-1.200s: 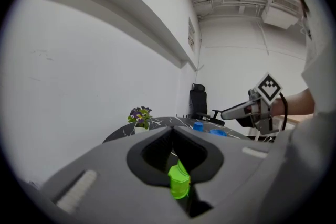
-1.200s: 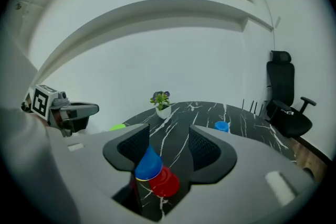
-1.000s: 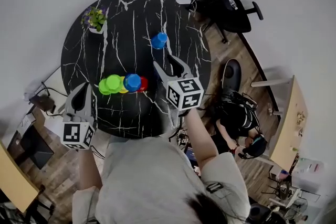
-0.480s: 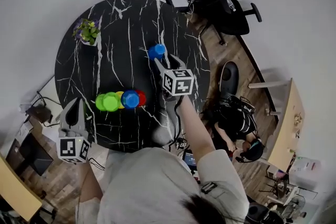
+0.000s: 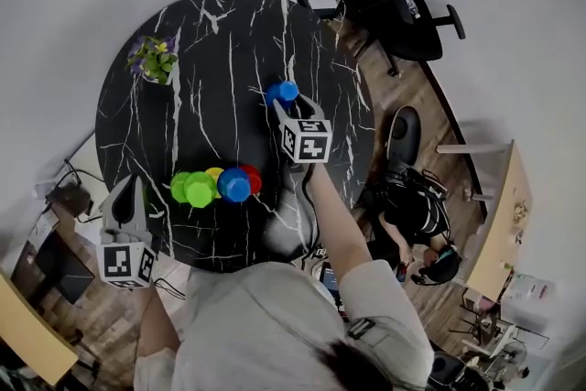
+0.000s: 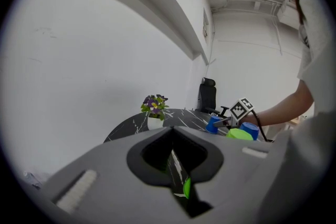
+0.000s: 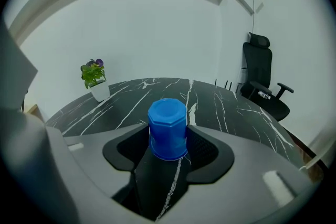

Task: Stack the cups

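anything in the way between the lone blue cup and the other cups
Nothing visible: only bare table lies between the lone blue cup and the cluster of cups. The right gripper's jaws flank that cup.

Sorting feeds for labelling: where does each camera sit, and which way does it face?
Head view: on the head, steeply down at the table; shoulders, left gripper, right gripper show.
Left gripper view: on that gripper, across the table; its shut jaws, right forearm.
Right gripper view: on that gripper, facing the blue cup between its jaws.
Shared: both see the plant.
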The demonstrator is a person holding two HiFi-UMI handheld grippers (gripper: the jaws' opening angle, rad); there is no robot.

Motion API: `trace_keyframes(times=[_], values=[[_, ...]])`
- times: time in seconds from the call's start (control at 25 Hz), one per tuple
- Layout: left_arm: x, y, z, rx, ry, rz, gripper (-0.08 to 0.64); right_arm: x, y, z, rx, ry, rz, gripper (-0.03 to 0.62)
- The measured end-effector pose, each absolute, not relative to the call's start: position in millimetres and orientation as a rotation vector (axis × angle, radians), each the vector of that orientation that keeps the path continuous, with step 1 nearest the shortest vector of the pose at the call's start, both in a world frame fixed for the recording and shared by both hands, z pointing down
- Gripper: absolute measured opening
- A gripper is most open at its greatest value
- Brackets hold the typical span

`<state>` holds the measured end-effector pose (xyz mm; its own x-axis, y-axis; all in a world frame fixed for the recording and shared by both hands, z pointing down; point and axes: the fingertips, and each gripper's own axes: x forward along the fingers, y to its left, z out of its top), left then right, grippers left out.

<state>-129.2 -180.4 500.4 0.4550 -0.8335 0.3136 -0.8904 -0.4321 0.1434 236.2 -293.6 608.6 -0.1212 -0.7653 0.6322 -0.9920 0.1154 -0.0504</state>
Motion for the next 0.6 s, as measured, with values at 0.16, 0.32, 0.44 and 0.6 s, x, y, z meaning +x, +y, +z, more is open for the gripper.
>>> trace_keyframes(times=[0.16, 0.32, 0.44, 0.6], values=[[-124, -182, 499, 2.435, -1.462, 0.276, 0.058, 231, -286, 595, 1.692, -1.975, 0.643, 0.221], [-115, -178, 493, 2.461, -1.440, 0.256, 0.058, 212, -268, 556, 1.675, -2.085, 0.602, 0.221], [-109, -173, 486, 2.486, -1.426, 0.238, 0.058, 196, -248, 528, 1.648, -2.160, 0.617, 0.221], [-103, -162, 475, 2.517, -1.415, 0.217, 0.058, 180, -219, 489, 1.649, -2.253, 0.602, 0.221]])
